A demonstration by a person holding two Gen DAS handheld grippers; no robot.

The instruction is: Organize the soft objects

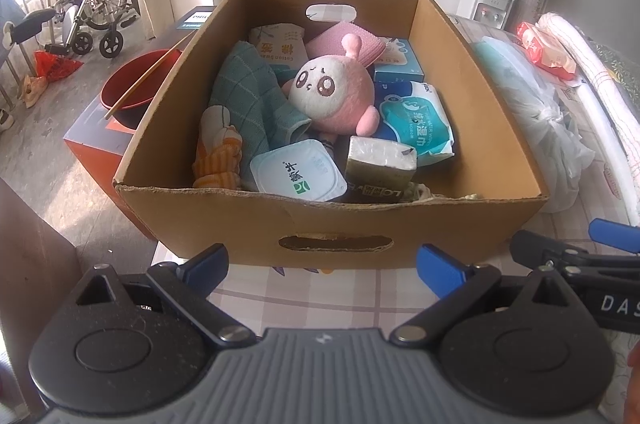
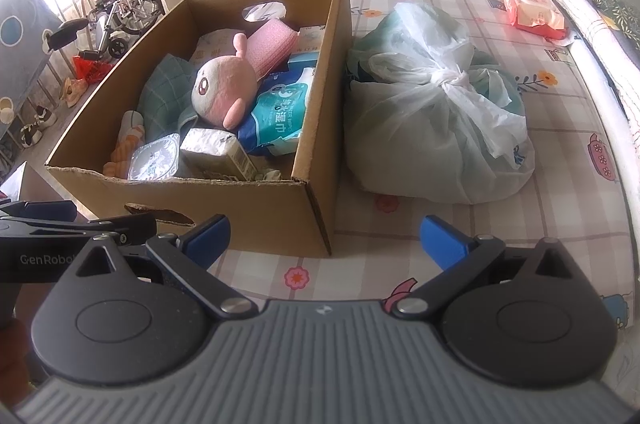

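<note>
Hovering before the box [image 1: 400,224], I am holding my left gripper [image 1: 322,266] and my right gripper [image 2: 324,236] with jaws apart and empty, both short of its near wall. Going across the box, I am seeing an orange sock [image 1: 218,152], a teal towel [image 1: 244,92], a yogurt cup [image 1: 298,172], the pink plush [image 1: 332,92] on top mid-pile, and wipes [image 1: 416,120]. I am judging the plush light and squashy, best pinched across its round body, while the tied bag [image 2: 436,120] is lying just right of the box.
</note>
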